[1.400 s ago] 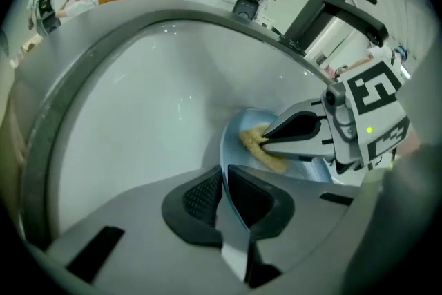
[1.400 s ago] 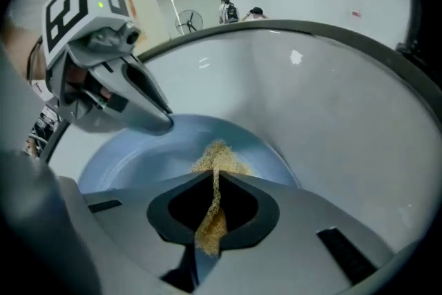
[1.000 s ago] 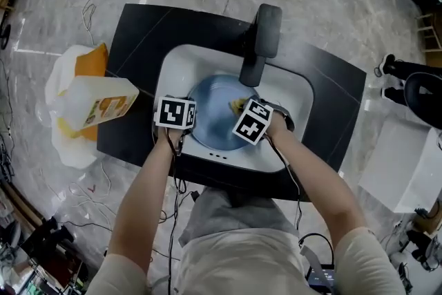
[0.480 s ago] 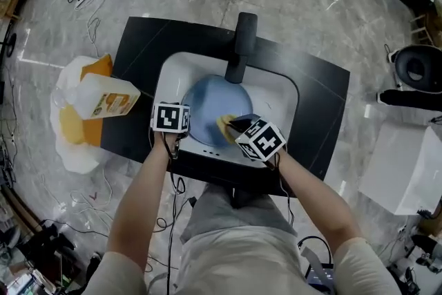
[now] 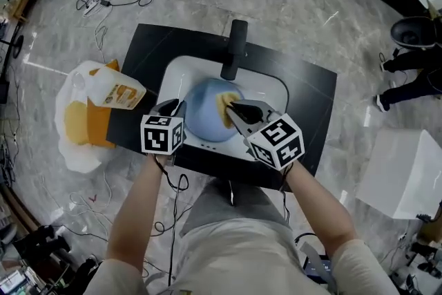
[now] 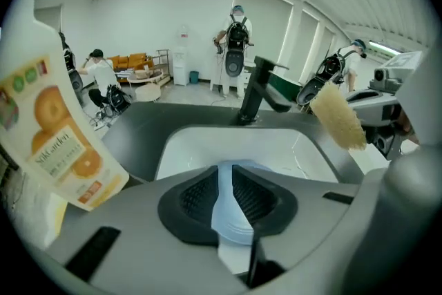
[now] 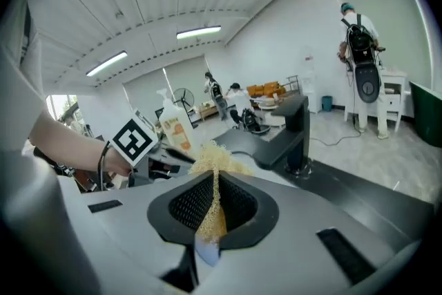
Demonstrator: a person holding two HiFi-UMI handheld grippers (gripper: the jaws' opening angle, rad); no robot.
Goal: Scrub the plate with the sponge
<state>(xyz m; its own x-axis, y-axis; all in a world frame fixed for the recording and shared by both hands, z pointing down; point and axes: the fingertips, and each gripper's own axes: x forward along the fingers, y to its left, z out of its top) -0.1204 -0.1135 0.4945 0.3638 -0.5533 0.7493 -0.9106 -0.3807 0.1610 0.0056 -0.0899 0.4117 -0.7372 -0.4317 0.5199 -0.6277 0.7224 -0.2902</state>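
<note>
A grey marbled floor (image 5: 324,3) fills the head view, with a black countertop (image 5: 311,107) at its middle. Set into the countertop is a white sink basin (image 5: 273,90). On the floor just left of the counter lies a white plastic bag with orange contents (image 5: 72,131), and a clear plastic jug with an orange label (image 5: 117,93) leans over it, its right end touching the counter's left edge.

Inside the basin, toward its left half, is the blue round plate (image 5: 204,117), tilted rather than lying flat. A black faucet (image 5: 233,48) rises at the far rim of the basin, just beyond the plate.

The left gripper (image 5: 177,107) reaches in from the near left edge of the basin. Its jaws are closing, and in the left gripper view the plate's rim (image 6: 231,207) stands edge-on between the two black pads, filling the gap and touching both. The right gripper (image 5: 233,110) comes in from the near right. Its jaws are clamped on the yellow sponge (image 5: 224,106), which is pinched thin between the pads in the right gripper view (image 7: 215,207) and fans out beyond them. In the head view the sponge sits over the right part of the plate; whether it touches the plate cannot be told.
</note>
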